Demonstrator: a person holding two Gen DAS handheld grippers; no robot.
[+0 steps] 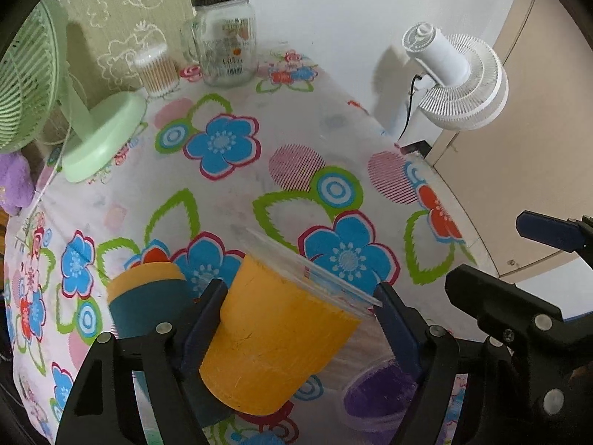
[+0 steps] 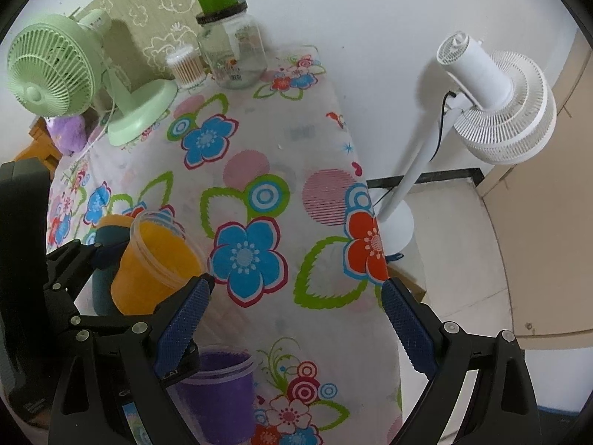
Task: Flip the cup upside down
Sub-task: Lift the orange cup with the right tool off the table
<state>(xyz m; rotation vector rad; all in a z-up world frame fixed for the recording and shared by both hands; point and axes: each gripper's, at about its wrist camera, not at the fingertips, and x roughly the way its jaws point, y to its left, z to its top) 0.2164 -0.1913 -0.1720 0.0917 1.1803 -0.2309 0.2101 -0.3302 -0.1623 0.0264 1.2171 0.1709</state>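
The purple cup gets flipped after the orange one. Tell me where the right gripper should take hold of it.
Grip the purple cup across its side wall, below the rim, probably from the near side. It stands upright, mouth up, under the open right gripper. A sideways grip on the round wall likely leaves room to roll the wrist over.

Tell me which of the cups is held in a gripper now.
The orange cup. The left gripper holds it between its fingers, tilted above the table. The purple cup stands free on the tablecloth, and the right gripper is open and holds nothing.
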